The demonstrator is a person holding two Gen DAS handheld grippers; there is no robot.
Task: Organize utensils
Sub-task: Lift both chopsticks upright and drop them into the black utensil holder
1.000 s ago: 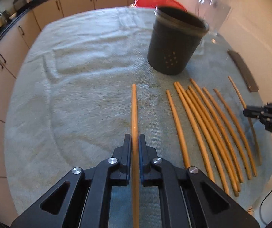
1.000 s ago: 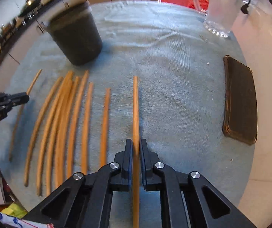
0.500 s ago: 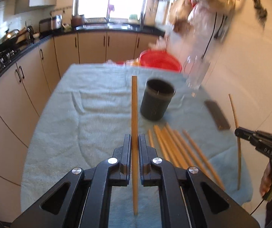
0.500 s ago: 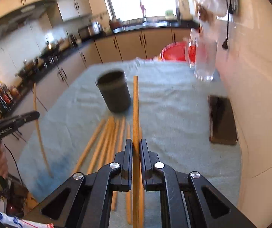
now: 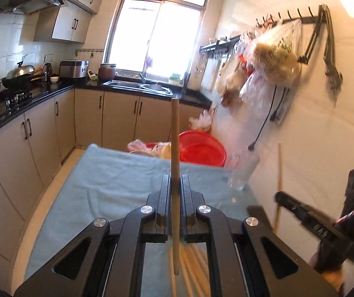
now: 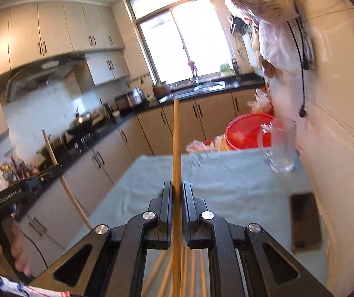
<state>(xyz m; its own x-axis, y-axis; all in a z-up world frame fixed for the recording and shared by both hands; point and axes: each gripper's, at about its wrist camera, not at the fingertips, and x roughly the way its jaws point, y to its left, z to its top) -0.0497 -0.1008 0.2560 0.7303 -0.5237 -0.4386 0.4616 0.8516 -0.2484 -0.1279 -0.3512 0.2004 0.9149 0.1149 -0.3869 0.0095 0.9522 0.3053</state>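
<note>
My left gripper [image 5: 175,180] is shut on a wooden chopstick [image 5: 175,136] that sticks out ahead, held well above the table. In the right wrist view my right gripper [image 6: 177,185] is shut on a second chopstick [image 6: 176,136] in the same way. Each gripper shows in the other's view: the right gripper [image 5: 279,196] with its chopstick [image 5: 279,163], and the left gripper [image 6: 58,168] with its own chopstick [image 6: 53,156]. Several loose chopsticks [image 5: 194,267] [image 6: 191,267] lie on the towel beneath the jaws. The dark utensil holder is out of sight.
A grey-blue towel [image 5: 117,175] [image 6: 226,180] covers the table. A glass mug [image 5: 241,173] [image 6: 279,146] stands at the far right by the wall, a red basin [image 5: 201,151] [image 6: 246,128] behind it. A dark flat case [image 6: 304,220] lies near the right edge. Bags [image 5: 273,54] hang on the wall.
Both grippers have risen from the towel, each lifting its chopstick, and tilted up from looking down to nearly level. The dark holder has dropped out of both views.
</note>
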